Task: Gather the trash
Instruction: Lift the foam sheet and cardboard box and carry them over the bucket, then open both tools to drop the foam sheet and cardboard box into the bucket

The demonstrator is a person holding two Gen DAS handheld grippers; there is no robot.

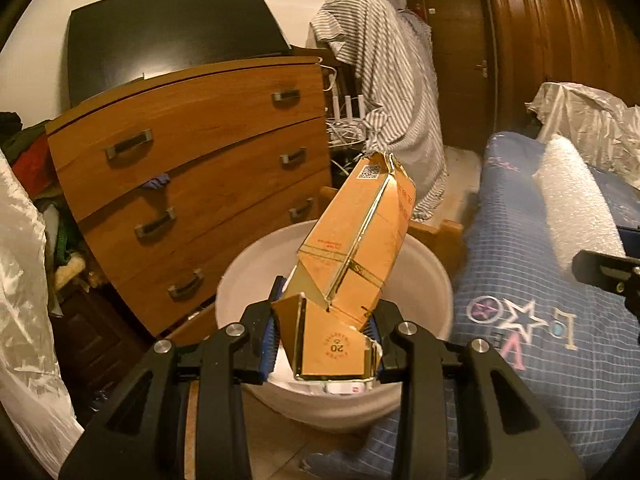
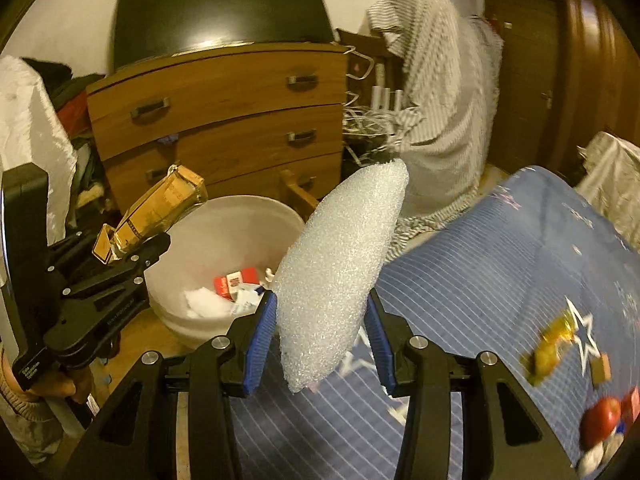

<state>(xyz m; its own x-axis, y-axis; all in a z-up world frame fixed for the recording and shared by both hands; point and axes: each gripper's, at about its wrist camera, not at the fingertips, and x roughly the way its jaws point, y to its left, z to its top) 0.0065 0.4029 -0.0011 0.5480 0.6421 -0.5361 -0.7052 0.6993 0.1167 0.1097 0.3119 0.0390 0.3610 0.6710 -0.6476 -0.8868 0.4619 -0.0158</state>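
Note:
My left gripper (image 1: 324, 332) is shut on a long crumpled orange-gold cigarette carton (image 1: 352, 256) and holds it tilted above the white bucket (image 1: 432, 280). The carton also shows in the right wrist view (image 2: 160, 212), held over the bucket's left rim (image 2: 224, 204). My right gripper (image 2: 320, 336) is shut on a white foam sheet (image 2: 340, 264), held over the bed edge to the right of the bucket. The bucket holds a red-and-white pack (image 2: 234, 282) and white scraps. The foam also shows in the left wrist view (image 1: 576, 200).
A wooden chest of drawers (image 1: 192, 184) stands behind the bucket, with a dark screen on top. A blue patterned bedspread (image 2: 500, 280) lies to the right, carrying a yellow wrapper (image 2: 552, 348), a red apple (image 2: 600, 420) and small bits. A striped cloth (image 1: 392, 92) hangs over a rack.

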